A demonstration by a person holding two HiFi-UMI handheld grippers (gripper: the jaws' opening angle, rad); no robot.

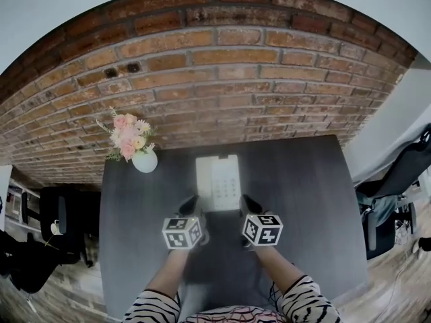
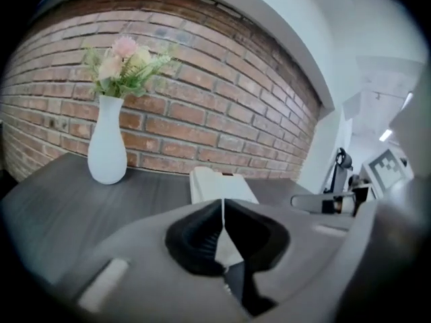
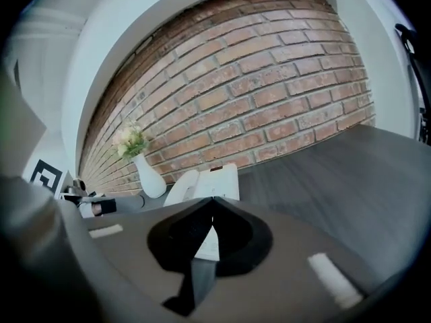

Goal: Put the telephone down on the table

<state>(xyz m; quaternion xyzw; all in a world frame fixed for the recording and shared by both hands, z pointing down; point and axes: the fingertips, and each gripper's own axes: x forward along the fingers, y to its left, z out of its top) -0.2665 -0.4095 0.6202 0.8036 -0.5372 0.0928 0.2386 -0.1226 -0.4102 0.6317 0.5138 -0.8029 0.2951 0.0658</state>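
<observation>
A white telephone (image 1: 217,182) lies flat on the dark grey table (image 1: 303,194), its handset along its left side. My left gripper (image 1: 189,206) sits just off the phone's near left corner and my right gripper (image 1: 250,204) just off its near right corner, neither touching it. In the left gripper view the jaws meet tip to tip at the left gripper (image 2: 223,201), shut with nothing between them, and the telephone (image 2: 219,184) rests beyond. The right gripper (image 3: 213,200) is likewise shut and holds nothing, with the telephone (image 3: 205,182) ahead of it.
A white vase of pink flowers (image 1: 140,155) stands at the table's back left, close to the brick wall (image 1: 222,79). Dark office chairs (image 1: 57,231) stand left of the table, and another chair (image 1: 397,187) at the right. Bare tabletop stretches right of the phone.
</observation>
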